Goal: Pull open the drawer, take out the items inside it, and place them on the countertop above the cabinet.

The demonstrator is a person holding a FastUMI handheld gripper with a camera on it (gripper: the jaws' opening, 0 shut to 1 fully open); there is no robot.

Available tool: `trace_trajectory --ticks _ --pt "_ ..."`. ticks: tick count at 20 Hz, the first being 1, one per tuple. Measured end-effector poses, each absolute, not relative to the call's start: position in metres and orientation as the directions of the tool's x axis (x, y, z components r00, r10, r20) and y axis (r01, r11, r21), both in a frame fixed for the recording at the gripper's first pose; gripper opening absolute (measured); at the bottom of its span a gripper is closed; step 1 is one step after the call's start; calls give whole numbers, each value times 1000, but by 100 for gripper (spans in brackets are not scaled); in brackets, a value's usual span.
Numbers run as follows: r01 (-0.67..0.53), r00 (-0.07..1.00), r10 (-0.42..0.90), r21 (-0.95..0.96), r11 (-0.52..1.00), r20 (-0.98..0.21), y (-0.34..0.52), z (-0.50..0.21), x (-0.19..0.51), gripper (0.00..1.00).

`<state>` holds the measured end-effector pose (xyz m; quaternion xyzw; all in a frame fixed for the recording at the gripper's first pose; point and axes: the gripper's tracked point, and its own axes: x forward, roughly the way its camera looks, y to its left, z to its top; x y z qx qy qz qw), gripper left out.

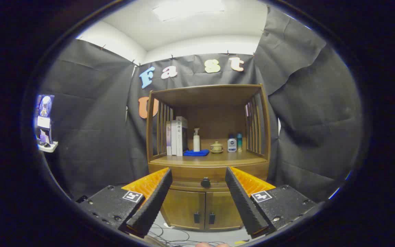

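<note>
Claw point(198, 176) gapes wide, holding nothing; closed drawer's knob point(205, 182) sits beyond, between its fingers.

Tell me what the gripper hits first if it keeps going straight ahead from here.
Probably the drawer knob. The gripper is open, holding nothing, and the knob on the wooden cabinet sits centred between its fingertips, some way off. Nothing lies in between; depth is hard to judge.
</note>
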<state>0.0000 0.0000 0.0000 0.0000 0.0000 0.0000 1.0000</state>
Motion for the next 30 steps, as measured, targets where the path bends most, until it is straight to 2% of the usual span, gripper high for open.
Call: trace_trajectory --ticks 7,15,22,30 --pt "-40 999 39 -23 999 -9 15 5 -2 100" --pt "7 999 -7 3 1000 -43 8 -6 25 100" --pt "17 995 -17 4 1000 -102 7 -32 70 100" --pt "34 994 -37 -29 999 -106 -7 -44 135 100"
